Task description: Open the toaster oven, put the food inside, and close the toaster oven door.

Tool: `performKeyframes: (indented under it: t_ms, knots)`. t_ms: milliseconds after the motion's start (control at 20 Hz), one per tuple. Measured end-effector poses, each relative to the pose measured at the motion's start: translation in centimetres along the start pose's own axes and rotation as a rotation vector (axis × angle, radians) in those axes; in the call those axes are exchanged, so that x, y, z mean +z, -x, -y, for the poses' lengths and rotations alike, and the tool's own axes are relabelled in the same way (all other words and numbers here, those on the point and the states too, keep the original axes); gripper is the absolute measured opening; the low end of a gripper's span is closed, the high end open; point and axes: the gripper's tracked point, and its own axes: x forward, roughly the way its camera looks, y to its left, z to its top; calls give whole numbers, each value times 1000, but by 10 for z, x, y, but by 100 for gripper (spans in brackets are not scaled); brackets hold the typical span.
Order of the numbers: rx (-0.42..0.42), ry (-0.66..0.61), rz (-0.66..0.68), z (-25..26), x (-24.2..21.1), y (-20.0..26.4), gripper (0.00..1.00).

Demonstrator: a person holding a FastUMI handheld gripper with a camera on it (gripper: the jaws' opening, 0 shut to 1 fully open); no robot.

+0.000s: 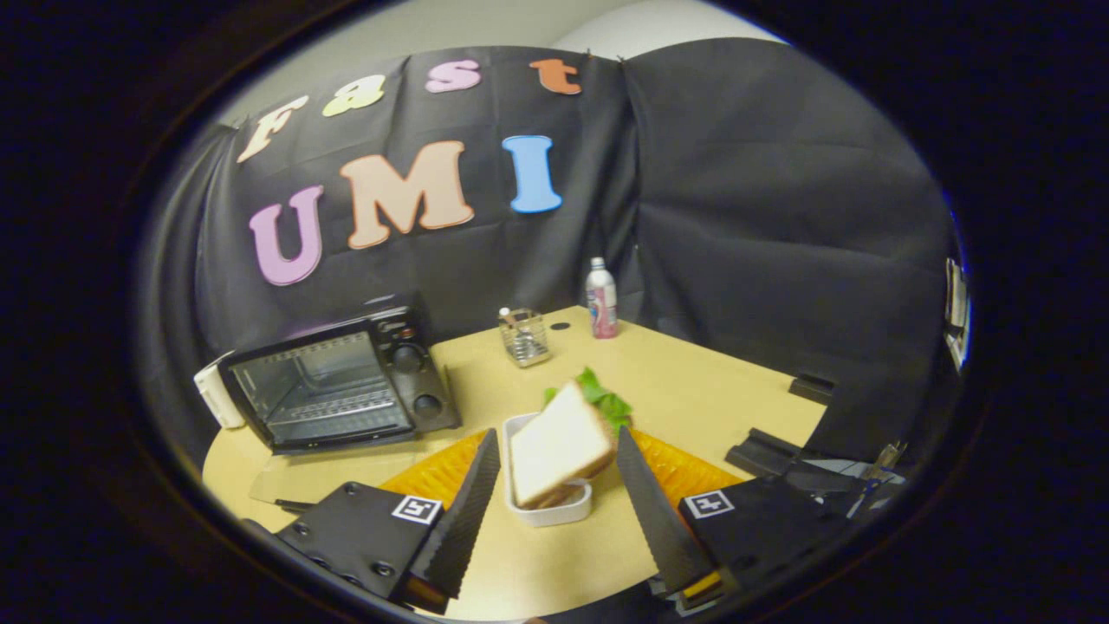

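No text can be read; the bottle's label and toaster oven's markings are too small.

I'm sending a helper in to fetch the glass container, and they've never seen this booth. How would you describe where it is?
Start at the toaster oven on the tan table, well beyond the open gripper, whose fingers flank a sandwich. Just beside the oven, toward the back edge, stands the glass container. It is clear and squat, unlike the taller white bottle next to it.
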Motion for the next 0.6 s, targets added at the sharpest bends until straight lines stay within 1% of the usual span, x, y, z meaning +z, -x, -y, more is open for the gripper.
performKeyframes:
  t_ms: [250,450,600]
  knots:
    - [87,-88,-62,18,-20,-40,85]
    - [193,-173,-95,9,-29,-65,84]
    - [242,-210,-125,1,-36,-78,83]
